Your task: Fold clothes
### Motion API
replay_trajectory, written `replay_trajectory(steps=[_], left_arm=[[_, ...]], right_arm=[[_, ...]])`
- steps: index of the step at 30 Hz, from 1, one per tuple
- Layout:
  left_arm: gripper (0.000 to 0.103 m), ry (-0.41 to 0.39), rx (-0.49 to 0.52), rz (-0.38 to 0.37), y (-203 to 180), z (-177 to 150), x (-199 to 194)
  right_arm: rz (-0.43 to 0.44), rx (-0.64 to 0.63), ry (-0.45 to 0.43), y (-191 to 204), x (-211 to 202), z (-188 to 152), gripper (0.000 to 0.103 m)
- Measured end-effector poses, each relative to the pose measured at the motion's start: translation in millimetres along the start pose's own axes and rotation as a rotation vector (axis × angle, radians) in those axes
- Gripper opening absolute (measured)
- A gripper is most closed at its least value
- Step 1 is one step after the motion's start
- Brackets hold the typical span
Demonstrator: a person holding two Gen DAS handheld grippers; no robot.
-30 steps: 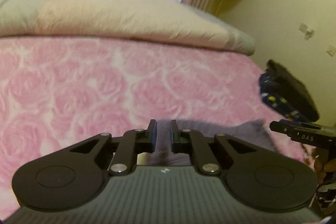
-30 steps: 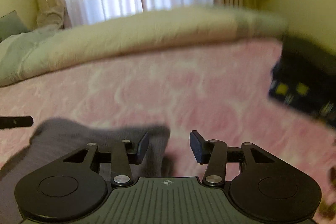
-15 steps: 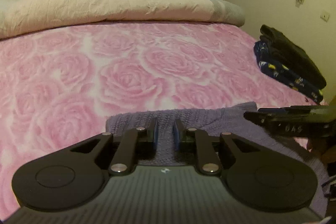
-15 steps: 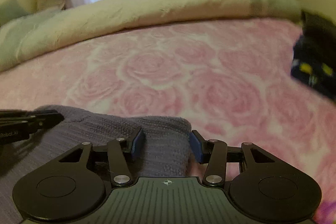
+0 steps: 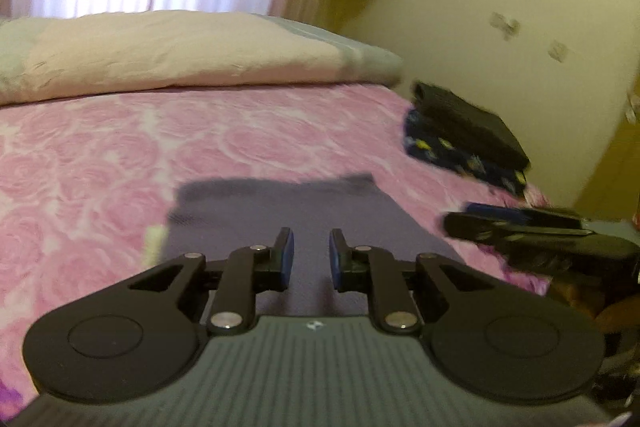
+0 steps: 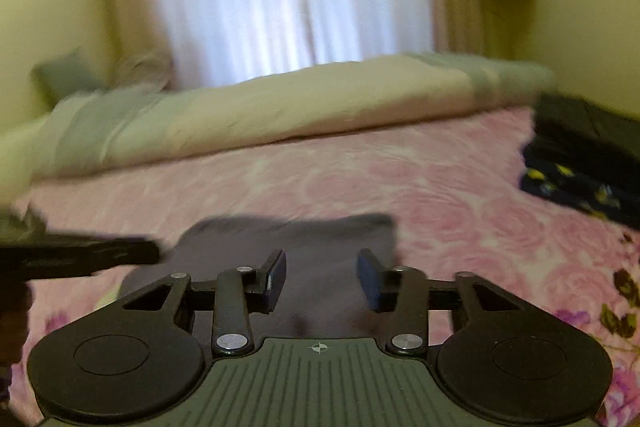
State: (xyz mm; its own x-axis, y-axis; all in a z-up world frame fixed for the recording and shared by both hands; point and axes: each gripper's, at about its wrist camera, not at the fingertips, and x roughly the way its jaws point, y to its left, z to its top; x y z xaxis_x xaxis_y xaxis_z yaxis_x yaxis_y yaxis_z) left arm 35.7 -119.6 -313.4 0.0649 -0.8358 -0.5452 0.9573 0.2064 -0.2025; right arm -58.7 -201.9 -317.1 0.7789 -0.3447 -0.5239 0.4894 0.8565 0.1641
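Purple knit garment (image 5: 280, 219) lies flat, long side across bed (image 5: 100, 167)

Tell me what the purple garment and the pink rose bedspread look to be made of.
Purple garment: soft matte fabric, lying limp and flat; blur hides the weave, so knit or woven is unclear. Pink rose bedspread: looks like plush fleece, judging by its fuzzy, soft-edged rose pattern, though blur leaves that open.

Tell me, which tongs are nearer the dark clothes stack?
Right. The right tongs sit between the left tongs and the stack, on the stack's side.
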Motion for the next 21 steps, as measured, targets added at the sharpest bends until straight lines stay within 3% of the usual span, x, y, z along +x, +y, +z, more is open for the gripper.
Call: replay_trajectory(steps=[4,8,15,21], left_arm=[[0.018,0.029,0.095,0.076,-20.4,-26.5,24.1],[0.018,0.026,0.084,0.119,-24.3,-32.5,35.2],[0.018,0.051,0.077,0.148,-22.8,-32.2,48.2],[0.013,-0.026,0.036,0.162,-30.1,-30.2,-6.9]], right_arm=[[0.001,-0.066,0.04,22.3,10.2,-24.2,0.038],[0.006,-0.127,0.08,42.7,20.5,-47.0,0.038],[0.037,-0.119,0.106,32.6,28.3,-49.4,0.038],[0.08,0.036,0.051,16.7,-17.4,-40.9,0.038]])
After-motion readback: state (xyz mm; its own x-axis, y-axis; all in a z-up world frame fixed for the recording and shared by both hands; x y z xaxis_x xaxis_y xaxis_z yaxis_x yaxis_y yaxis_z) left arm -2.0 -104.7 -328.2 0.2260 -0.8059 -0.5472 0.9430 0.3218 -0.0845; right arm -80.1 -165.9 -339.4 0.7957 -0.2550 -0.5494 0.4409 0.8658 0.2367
